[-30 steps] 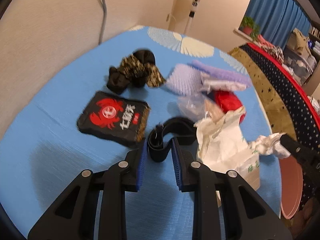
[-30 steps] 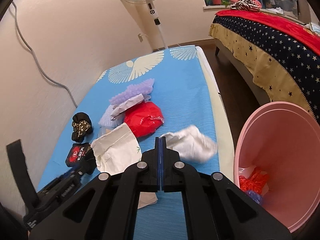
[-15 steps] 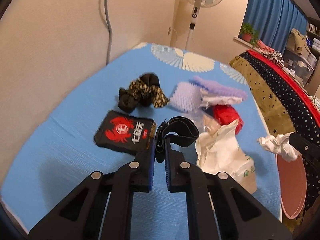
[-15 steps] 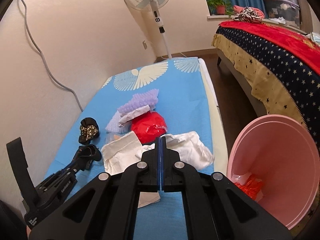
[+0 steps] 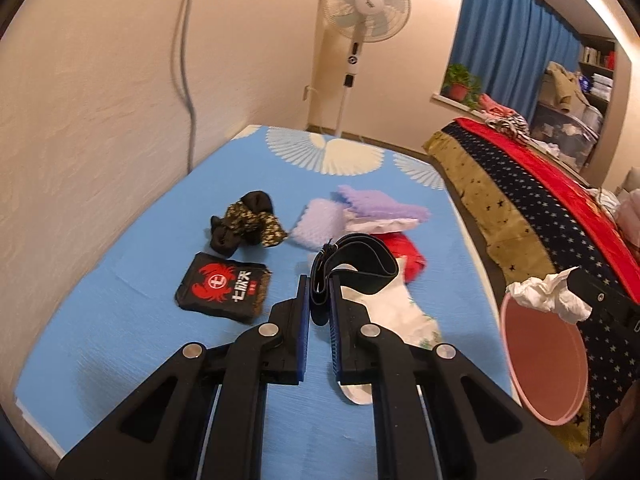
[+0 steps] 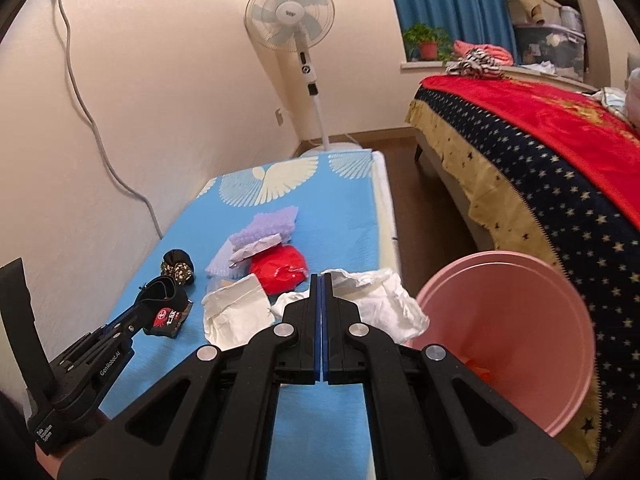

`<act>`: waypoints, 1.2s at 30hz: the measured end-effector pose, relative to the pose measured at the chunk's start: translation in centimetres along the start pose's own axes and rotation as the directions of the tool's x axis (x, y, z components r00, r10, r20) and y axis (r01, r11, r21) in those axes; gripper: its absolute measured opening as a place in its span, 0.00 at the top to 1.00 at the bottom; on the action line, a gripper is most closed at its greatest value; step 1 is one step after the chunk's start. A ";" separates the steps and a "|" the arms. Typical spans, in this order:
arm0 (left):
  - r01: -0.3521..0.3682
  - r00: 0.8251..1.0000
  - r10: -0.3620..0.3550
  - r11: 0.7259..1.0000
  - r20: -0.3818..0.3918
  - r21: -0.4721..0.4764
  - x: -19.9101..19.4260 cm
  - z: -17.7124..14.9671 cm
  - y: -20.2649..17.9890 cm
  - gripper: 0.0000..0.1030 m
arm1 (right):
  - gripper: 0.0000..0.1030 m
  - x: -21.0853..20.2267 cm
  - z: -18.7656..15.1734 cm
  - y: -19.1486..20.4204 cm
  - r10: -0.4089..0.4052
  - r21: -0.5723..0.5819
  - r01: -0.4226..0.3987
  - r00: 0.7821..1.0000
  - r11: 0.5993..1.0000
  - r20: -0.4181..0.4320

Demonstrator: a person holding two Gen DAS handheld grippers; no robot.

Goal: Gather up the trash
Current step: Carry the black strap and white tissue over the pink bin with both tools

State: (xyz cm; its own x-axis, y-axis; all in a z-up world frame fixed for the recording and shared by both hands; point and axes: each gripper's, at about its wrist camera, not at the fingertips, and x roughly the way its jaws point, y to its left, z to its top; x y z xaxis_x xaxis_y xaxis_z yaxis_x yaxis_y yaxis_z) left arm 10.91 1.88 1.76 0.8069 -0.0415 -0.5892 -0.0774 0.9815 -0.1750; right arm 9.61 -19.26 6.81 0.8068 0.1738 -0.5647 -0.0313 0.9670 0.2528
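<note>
My left gripper [image 5: 320,300] is shut on a black elastic strap [image 5: 356,262] and holds it lifted above the blue mat [image 5: 120,340]. My right gripper [image 6: 321,280] is shut on a crumpled white tissue [image 6: 384,308], which it holds in the air beside the rim of the pink bin [image 6: 516,328]. In the left wrist view the tissue [image 5: 548,296] hangs over the bin [image 5: 544,364]. On the mat lie a white paper bag [image 6: 236,312], a red wrapper [image 6: 280,272], purple foam pieces [image 6: 264,228], a black crab-print packet [image 5: 224,286] and a black-gold bundle [image 5: 246,226].
A bed with a starred blanket [image 6: 540,152] stands right of the bin. A standing fan [image 6: 296,32] is at the mat's far end. A wall with a cable [image 6: 92,136] runs along the left. The bin holds red trash [image 6: 476,364].
My left gripper closed on the black strap and lifted it off the mat. My right gripper rose and carried the tissue right, to the bin's rim.
</note>
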 end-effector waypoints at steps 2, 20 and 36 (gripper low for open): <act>0.010 1.000 -0.010 1.000 0.005 0.012 -0.8 -0.3 -0.3 0.91 | 1.00 -0.9 -0.1 -0.4 -0.006 0.008 0.006 1.000 1.000 0.005; 0.046 0.998 -0.047 0.999 0.045 0.020 -4.6 -2.2 -1.3 0.91 | 1.00 -5.1 -1.0 -1.3 -0.014 0.016 0.013 0.998 1.000 0.068; 0.080 0.996 -0.081 0.995 0.030 0.062 -4.1 -2.9 -3.8 0.91 | 1.00 -6.2 -0.6 -3.1 -0.051 0.032 0.049 0.994 0.998 0.092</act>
State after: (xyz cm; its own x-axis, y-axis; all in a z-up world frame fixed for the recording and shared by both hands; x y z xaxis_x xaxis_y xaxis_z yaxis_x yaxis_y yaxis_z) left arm 6.20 -2.21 2.58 0.8275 -0.1158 -0.5494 0.0238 0.9849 -0.1717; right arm 4.32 -23.20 9.04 0.8580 0.1061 -0.5026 0.0267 0.9679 0.2500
